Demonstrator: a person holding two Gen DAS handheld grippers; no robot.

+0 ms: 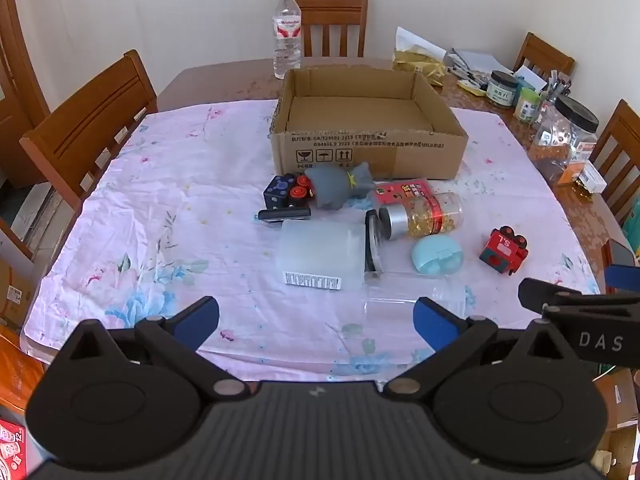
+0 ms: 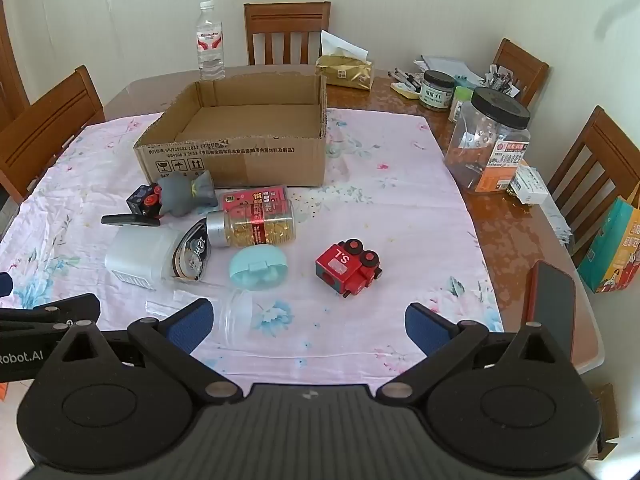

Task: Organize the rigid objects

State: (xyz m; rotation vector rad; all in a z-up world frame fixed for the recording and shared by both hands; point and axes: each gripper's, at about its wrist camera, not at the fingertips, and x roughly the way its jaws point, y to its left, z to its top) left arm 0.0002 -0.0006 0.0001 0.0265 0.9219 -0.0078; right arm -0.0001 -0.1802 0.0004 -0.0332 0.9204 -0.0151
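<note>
Both the left gripper [image 1: 316,318] and right gripper [image 2: 308,322] are held spread and empty near the scattered toys, with the far cardboard box [image 2: 240,156] left empty to receive them.

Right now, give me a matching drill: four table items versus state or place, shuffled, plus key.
Column 1:
1. cardboard box
2. water bottle
3. capsule bottle
4. red toy train

Column 2:
A. lying on its side, silver cap toward the left of the view
B. upright behind the box
C. open-topped, nothing visible inside
D. alone on the cloth, right of the round teal case

Pairs: 1-C, 2-B, 3-A, 4-D
</note>
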